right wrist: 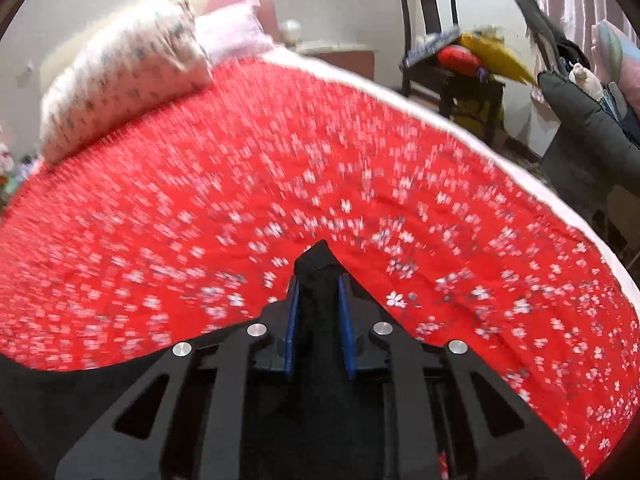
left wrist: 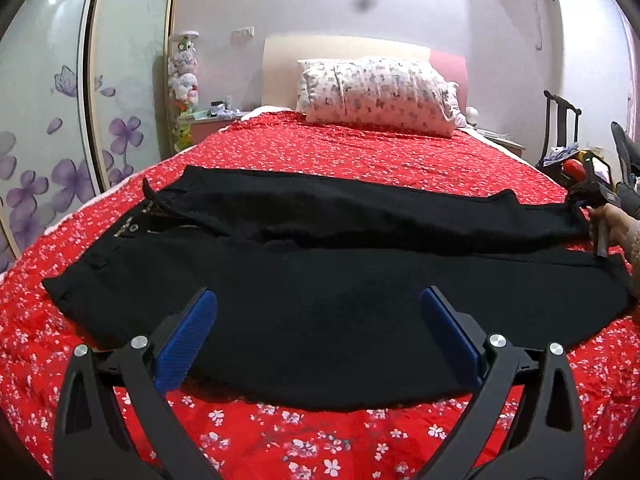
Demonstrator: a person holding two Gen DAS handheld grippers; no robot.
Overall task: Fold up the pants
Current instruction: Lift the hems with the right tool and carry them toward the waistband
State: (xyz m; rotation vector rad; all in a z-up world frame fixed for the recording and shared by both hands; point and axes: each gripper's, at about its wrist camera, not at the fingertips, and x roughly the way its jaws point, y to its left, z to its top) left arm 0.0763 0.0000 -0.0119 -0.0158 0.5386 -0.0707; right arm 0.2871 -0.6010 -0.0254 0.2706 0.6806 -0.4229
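Pinching a black fold of the pants, right tool sits at the bed's right edge. Left tool spread wide, hovering over pants laid flat across the bed's near edge.

one pants, two tongs, one pillow, one chair

Bed spread with red floral bedspread. Patterned pillow at the pale headboard. Plush toys stacked by the nightstand. Wardrobe door printed with purple flowers. Dark wooden chair beyond the far edge, piled with red and yellow items. Right-wrist view blurred.
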